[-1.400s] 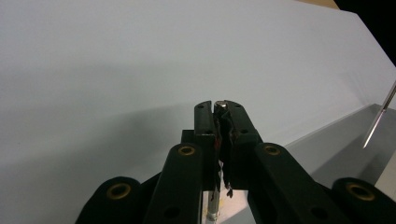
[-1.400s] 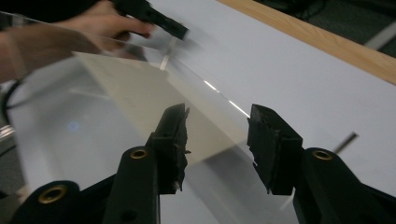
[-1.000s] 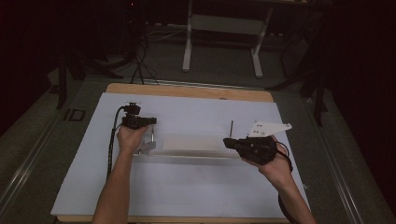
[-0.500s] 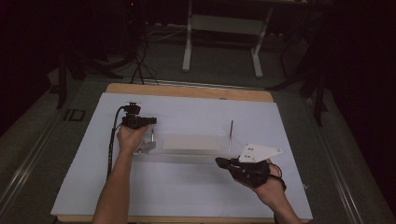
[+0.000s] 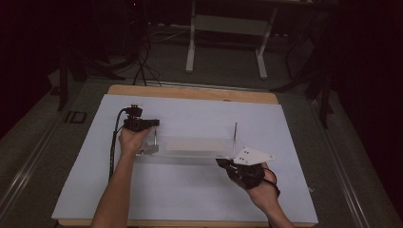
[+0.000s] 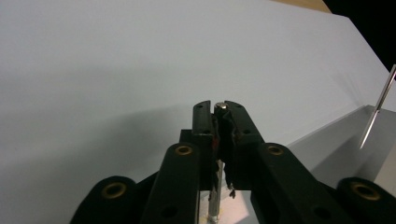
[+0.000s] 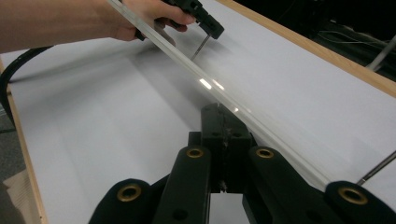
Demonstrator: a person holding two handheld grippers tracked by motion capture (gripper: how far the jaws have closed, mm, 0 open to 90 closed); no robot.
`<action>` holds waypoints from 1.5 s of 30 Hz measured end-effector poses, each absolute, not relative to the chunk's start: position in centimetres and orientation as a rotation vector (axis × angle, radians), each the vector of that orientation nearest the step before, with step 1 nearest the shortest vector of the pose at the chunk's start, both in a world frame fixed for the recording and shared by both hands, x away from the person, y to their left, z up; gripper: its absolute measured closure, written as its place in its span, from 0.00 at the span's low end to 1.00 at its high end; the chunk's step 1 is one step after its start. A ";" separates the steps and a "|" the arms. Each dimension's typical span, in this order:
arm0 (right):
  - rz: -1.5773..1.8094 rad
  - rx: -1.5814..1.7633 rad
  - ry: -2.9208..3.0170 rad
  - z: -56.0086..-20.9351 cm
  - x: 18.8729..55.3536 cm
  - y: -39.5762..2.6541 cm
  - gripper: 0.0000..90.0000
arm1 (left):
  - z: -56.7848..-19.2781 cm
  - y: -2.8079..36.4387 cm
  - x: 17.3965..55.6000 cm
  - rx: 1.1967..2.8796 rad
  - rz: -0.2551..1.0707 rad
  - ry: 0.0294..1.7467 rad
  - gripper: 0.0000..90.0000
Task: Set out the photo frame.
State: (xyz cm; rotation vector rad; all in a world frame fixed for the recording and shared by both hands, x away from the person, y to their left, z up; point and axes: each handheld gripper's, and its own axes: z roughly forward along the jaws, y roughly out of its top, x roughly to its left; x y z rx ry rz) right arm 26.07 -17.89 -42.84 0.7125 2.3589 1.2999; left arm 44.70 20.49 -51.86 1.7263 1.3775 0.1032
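Note:
A clear plastic plate lies flat on the white sheet, with a thin metal rod standing at each end. My left gripper is shut on the top of the left rod; the right gripper view shows the same rod below that gripper. The right rod stands free. My right gripper is shut, its tips against the plate's near edge at the right end. Nothing shows between its jaws.
The white sheet covers a wooden table whose edge shows at the back. The left gripper's black cable runs along the left forearm. A table frame and cables stand on the dark floor beyond.
My right gripper has moved from the plate's right end toward the person and a little left, to the plate's near edge. The left gripper has stayed on its rod.

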 end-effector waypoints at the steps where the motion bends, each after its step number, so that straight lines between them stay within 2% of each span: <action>1: 1.300 0.711 2.361 -42.9 26.1 -17.8 1.00 | -51.8 20.5 44.7 1.721 0.102 1.374 0.90; 6: 1.319 0.713 2.358 -42.8 26.2 -17.8 1.00 | -51.7 20.4 44.6 1.715 0.109 1.359 0.86; 13: 1.343 0.716 2.334 -42.2 26.6 -17.8 1.00 | -51.5 20.2 44.5 1.731 0.121 1.352 0.69; 16: 1.364 0.737 2.320 -42.2 26.9 -17.9 1.00 | -51.4 20.2 44.2 1.728 0.133 1.347 0.67; 19: 1.364 0.739 2.319 -42.1 27.1 -18.0 1.00 | -51.1 20.3 43.3 1.693 0.173 1.328 0.66; 24: 1.364 0.744 2.316 -42.0 27.2 -18.0 1.00 | -50.5 20.4 42.1 1.727 0.250 1.301 0.65; 45: 1.377 0.750 2.300 -41.5 28.2 -17.8 1.00 | -49.4 22.4 37.5 1.646 0.323 1.234 0.62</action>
